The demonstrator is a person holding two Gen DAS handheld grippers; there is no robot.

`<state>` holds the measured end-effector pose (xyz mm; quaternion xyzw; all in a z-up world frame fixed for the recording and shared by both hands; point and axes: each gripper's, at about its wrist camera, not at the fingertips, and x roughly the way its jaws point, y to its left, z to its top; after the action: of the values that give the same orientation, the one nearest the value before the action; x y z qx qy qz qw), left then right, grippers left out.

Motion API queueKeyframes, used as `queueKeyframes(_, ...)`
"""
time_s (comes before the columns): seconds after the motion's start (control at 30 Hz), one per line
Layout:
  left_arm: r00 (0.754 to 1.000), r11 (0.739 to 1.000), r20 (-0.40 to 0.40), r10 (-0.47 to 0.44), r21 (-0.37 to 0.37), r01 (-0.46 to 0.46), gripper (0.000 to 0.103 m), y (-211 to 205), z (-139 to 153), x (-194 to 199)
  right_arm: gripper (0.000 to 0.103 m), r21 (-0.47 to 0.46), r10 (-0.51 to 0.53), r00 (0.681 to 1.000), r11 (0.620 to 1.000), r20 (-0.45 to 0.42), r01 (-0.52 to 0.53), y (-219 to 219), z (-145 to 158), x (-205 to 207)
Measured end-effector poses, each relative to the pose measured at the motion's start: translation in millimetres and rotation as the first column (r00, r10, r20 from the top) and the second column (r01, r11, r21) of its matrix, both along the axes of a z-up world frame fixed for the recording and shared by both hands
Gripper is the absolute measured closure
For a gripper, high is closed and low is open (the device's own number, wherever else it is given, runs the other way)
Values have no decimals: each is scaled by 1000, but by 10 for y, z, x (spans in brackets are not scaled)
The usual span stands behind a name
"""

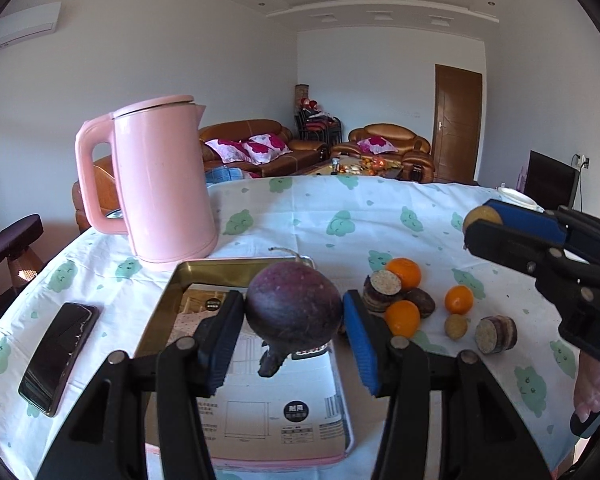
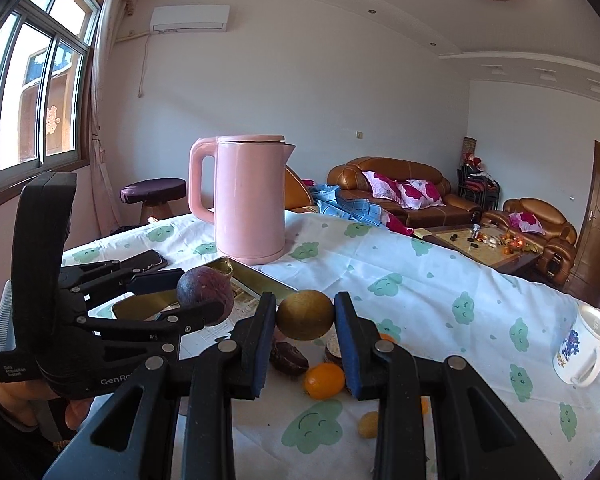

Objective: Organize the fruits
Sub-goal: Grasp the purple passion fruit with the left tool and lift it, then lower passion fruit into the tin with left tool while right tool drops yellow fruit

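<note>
Left tool (image 1: 294, 336) is clamped on a dark purple round fruit (image 1: 294, 312) above the gold tray (image 1: 172, 292), its stubby stem end pointing down toward the camera. Right tool (image 2: 305, 330) grips a small brown-yellow fruit (image 2: 305, 314), long axis level between the pads, over the worktop (image 2: 440, 280).

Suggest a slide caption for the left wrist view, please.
Left gripper holds purple fruit above the tray.

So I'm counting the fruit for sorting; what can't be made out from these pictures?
- Loose fruit pile: right wrist view, partly hidden behind the right tongs.
- Tray floor: left wrist view, covered by purple fruit and left tongs.
- Coffee-table items: too small.
</note>
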<state>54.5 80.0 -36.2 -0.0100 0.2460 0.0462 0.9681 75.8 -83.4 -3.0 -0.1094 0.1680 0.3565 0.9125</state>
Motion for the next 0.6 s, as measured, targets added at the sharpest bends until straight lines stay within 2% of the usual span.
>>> queueKeyframes(0.33,997,997,-21,71,-10,-71,50,336,-63,4,71,-43,61,998,997,-7,-61,428,-33,62)
queueKeyframes(0.6,994,994,-40,104,-24,-105,50,521,-122,9,71,-57,97,994,993,-51,-100,686,-183,132)
